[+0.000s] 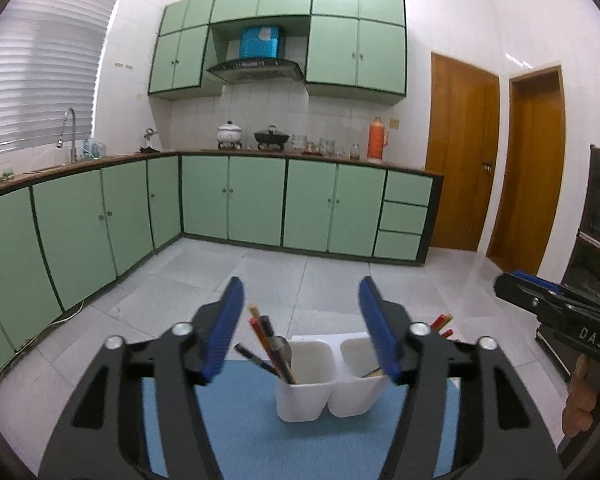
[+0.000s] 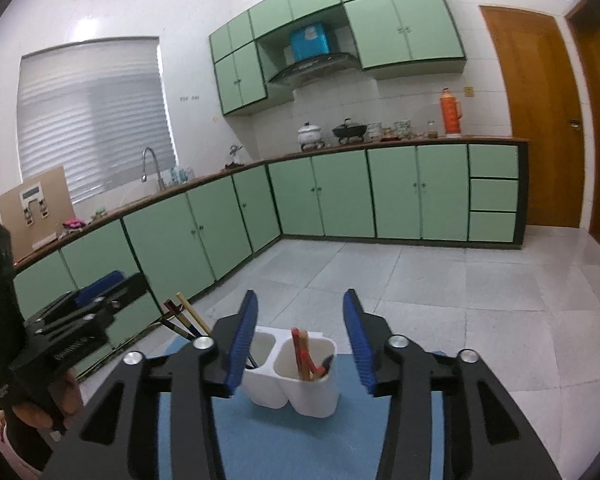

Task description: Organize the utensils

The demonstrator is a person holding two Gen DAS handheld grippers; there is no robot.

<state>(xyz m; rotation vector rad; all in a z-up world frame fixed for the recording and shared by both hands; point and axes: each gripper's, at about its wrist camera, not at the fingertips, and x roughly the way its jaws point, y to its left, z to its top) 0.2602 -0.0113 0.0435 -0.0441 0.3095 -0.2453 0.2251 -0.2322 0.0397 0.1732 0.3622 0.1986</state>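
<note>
We're in a kitchen with pale green cabinet doors point(image 1: 256, 200), looking down over a blue mat point(image 1: 244, 436) with both tools at once. On that mat stands a white plastic twin-cup utensil holder point(image 1: 306, 398), two cups joined side by side.

Our left gripper point(image 1: 302, 332), black-framed with ribbed blue pads, has its jaws spread wide and nothing between them; the holder sits beyond the tips, showing through the gap. The left-hand cup carries a bundle of dark and red-brown chopsticks point(image 1: 270, 344) leaning out to the left, with what looks like a metal spoon bowl tucked among them. We can just catch red chopstick tips point(image 1: 442, 322) poking up behind the right pad from the other cup.

Over to the right wrist view: our right gripper point(image 2: 300, 338) is parted too, pads apart, gripping nothing. Straight ahead between them we see the holder, and in its nearer right cup the red and wooden chopsticks point(image 2: 302, 354) stand tilted against the wall. The far cup's sticks fan out to the left, past the left pad.

Each tool shows in the other's view at the edge, held by a hand point(image 2: 40, 406) on its handle. Behind it all, an orange thermos flask point(image 1: 377, 139) stands on the countertop, well away.
</note>
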